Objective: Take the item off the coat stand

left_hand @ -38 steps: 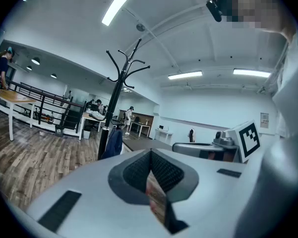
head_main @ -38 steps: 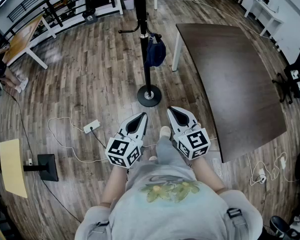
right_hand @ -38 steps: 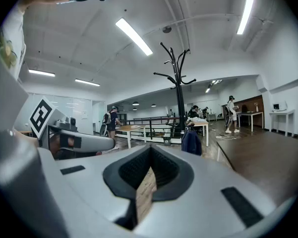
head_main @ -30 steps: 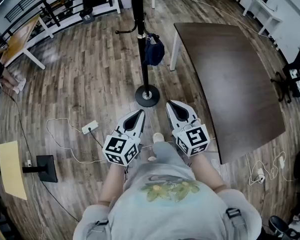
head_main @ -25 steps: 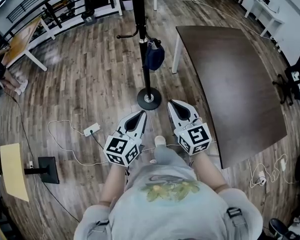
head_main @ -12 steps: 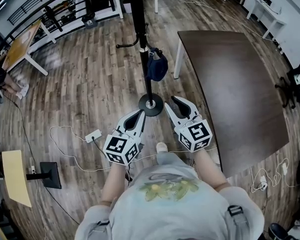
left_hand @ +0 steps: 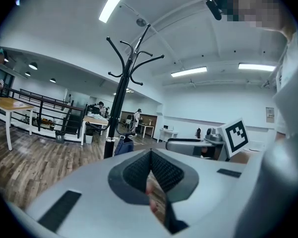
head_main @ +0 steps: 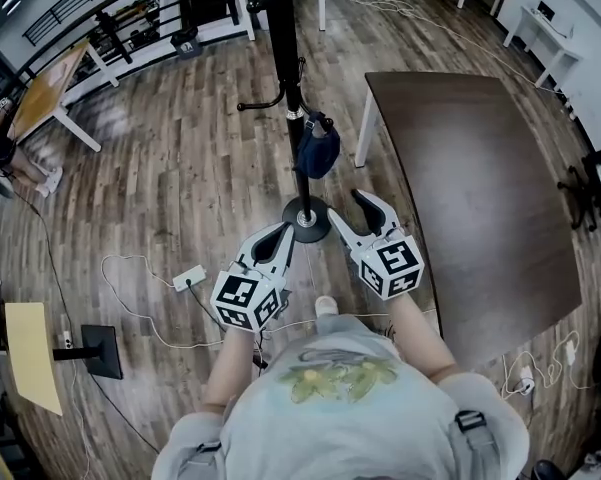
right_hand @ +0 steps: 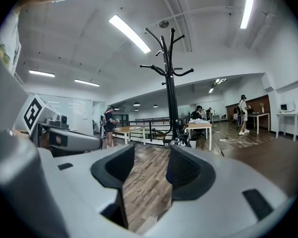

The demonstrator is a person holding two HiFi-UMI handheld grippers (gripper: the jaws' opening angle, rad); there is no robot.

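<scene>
A black coat stand (head_main: 289,78) rises from a round base (head_main: 307,219) on the wood floor just ahead of me. A dark blue bag-like item (head_main: 317,150) hangs from a low hook on its right side. My left gripper (head_main: 284,232) is shut and empty, just left of the base; in the left gripper view the stand (left_hand: 118,103) and blue item (left_hand: 123,146) lie ahead of the left gripper (left_hand: 150,155). My right gripper (head_main: 352,206) sits right of the base. Its jaws have just been opening with nothing between them; in the right gripper view the right gripper (right_hand: 151,158) faces the stand (right_hand: 169,83).
A dark brown table (head_main: 470,168) with white legs stands close on the right of the stand. A white power strip (head_main: 189,277) and cables lie on the floor at left. A wooden table (head_main: 45,93) and black railing (head_main: 130,13) are farther off, with people beyond.
Both grippers have moved forward up to the stand's base. The right gripper's jaws went from shut to open. The left gripper stayed shut.
</scene>
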